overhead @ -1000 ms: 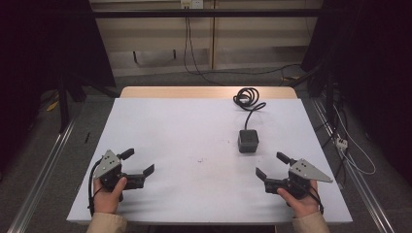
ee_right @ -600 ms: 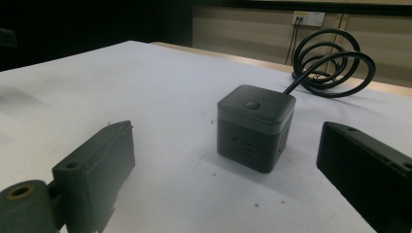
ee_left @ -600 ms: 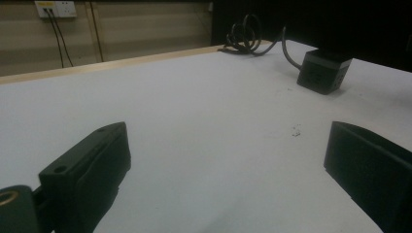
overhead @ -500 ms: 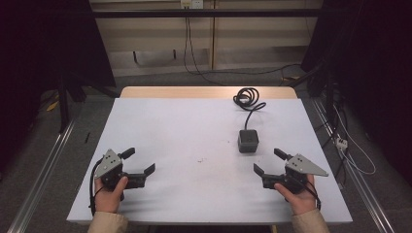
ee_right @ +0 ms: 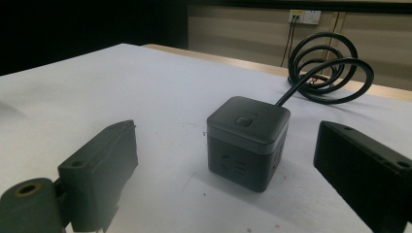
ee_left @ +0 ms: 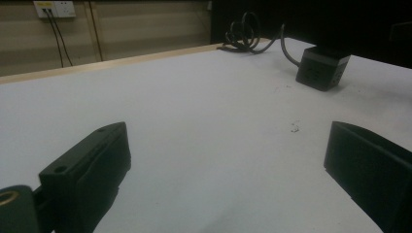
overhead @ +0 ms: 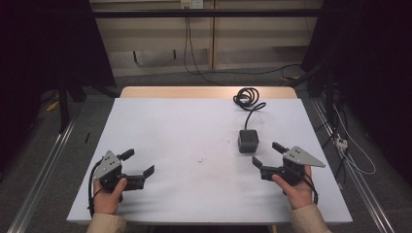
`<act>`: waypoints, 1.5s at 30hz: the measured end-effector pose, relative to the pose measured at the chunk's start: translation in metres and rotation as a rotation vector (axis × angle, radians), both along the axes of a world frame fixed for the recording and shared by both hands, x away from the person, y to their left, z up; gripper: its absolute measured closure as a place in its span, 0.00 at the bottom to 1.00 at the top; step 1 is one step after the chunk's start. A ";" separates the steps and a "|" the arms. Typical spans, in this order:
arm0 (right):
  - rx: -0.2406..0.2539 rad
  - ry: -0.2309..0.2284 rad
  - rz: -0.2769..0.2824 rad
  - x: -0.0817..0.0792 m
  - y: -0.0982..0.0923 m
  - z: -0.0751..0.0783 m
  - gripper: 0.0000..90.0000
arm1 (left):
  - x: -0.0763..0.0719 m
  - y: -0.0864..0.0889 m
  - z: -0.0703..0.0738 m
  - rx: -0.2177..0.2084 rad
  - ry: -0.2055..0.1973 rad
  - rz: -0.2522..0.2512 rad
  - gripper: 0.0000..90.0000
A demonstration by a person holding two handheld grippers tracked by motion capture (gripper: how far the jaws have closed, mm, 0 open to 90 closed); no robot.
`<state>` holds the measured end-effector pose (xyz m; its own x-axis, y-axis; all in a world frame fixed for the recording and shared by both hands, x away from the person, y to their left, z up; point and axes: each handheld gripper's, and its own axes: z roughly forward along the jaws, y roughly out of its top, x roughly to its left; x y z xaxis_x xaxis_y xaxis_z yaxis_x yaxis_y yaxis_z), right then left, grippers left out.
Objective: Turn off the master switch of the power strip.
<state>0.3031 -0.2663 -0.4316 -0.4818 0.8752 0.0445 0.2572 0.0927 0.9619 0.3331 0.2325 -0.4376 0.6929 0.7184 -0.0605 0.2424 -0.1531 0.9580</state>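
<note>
Resting on the table (overhead: pixel 194 121), left claw (overhead: pixel 137 162) released; right claw (overhead: pixel 266 153) released near the socket cube (overhead: pixel 248 141).

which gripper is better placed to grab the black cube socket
Right, probably. The right gripper sits just beside the cube socket, jaws open, with the cube framed between them in the right gripper view. The left gripper is open too but lies far across the table.

Dim room, brightly lit white tabletop (overhead: pixel 194 131), soft shadows, dark surroundings
</note>
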 end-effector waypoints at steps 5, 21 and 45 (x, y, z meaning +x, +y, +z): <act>0.005 0.013 -0.006 0.004 0.001 0.000 0.11 | 0.001 -0.002 0.000 -0.002 -0.001 -0.005 0.03; 0.006 0.056 -0.002 0.021 0.005 0.006 0.21 | -0.001 0.001 -0.001 -0.004 -0.006 -0.005 0.03; 0.009 0.084 -0.032 0.028 0.001 0.010 0.21 | 0.003 -0.002 -0.002 -0.016 -0.003 -0.006 0.03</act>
<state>0.3315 -0.2653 -0.4220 -0.4482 0.8892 0.0917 0.3400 0.0747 0.9374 0.3366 0.2309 -0.4394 0.6977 0.7129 -0.0700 0.2386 -0.1391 0.9611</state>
